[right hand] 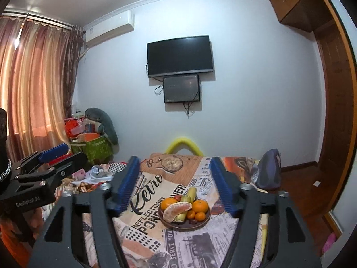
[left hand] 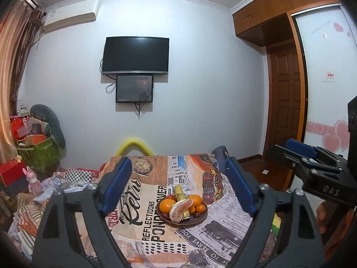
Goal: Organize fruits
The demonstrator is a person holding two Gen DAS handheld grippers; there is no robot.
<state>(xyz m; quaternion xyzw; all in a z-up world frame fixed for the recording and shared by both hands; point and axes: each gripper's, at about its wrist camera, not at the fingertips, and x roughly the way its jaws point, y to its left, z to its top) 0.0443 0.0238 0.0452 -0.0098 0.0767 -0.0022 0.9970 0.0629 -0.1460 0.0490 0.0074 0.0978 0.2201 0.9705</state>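
A brown plate point(left hand: 199, 221) point(right hand: 206, 222) sits on the table with the newspaper-print cloth. It holds oranges point(left hand: 167, 205) point(right hand: 200, 206), a peeled pomelo piece point(left hand: 179, 210) point(right hand: 176, 211), small tangerines point(left hand: 200, 208), yellow-green sticks point(left hand: 179, 192) point(right hand: 191, 193) and dark red fruits. My left gripper point(left hand: 178, 189) is open and empty, held above the near side of the table, the plate between its blue pads. My right gripper point(right hand: 175, 183) is open and empty, likewise back from the plate. Each shows at the edge of the other's view.
The table cloth point(left hand: 142, 201) hangs over the edges. A yellow chair back point(left hand: 133, 146) stands behind the table, a dark bag point(right hand: 268, 172) at its far right. Cluttered boxes and a green bin point(left hand: 38, 154) stand left, a wooden door point(left hand: 285, 98) right.
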